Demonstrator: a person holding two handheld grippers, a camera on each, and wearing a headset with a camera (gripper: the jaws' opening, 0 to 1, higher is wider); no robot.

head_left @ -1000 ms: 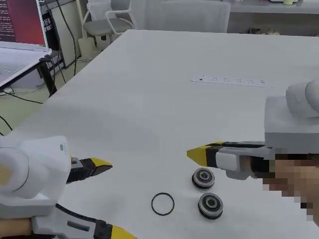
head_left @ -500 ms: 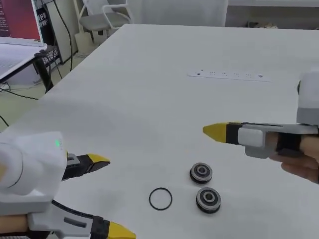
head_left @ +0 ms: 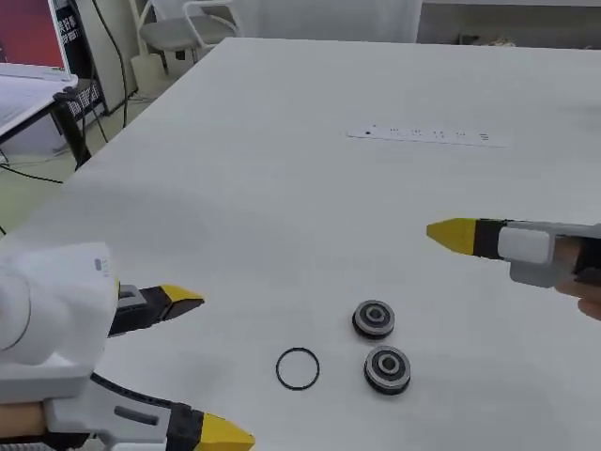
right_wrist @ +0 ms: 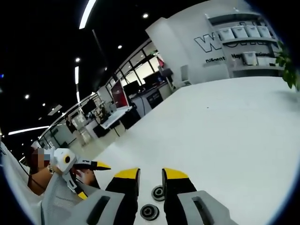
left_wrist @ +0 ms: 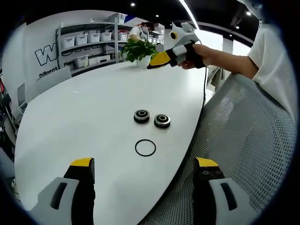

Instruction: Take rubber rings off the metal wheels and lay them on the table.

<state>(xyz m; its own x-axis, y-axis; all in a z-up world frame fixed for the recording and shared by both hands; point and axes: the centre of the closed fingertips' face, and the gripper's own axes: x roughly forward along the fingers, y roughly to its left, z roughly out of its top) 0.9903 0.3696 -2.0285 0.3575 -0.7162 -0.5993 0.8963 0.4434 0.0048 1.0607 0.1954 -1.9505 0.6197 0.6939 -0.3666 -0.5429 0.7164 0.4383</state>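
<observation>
— Where were they?
— Two metal wheels point(head_left: 374, 318) sat together on the table point(head_left: 282, 169), with one rubber ring point(head_left: 298, 367) loose beside them. My left gripper point(head_left: 214, 367) gaped wide and my right gripper point(right_wrist: 151, 174) was nearly closed, both empty.
— Grip?
— The rings seemed thin and stretchy, so I'd pinch at the rim.

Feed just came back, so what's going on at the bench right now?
A person works two grippers over the white table. One rubber ring lies loose beside two metal wheels. The left gripper is open and empty near the ring; the right gripper, jaws together, hovers empty beyond the wheels.
</observation>
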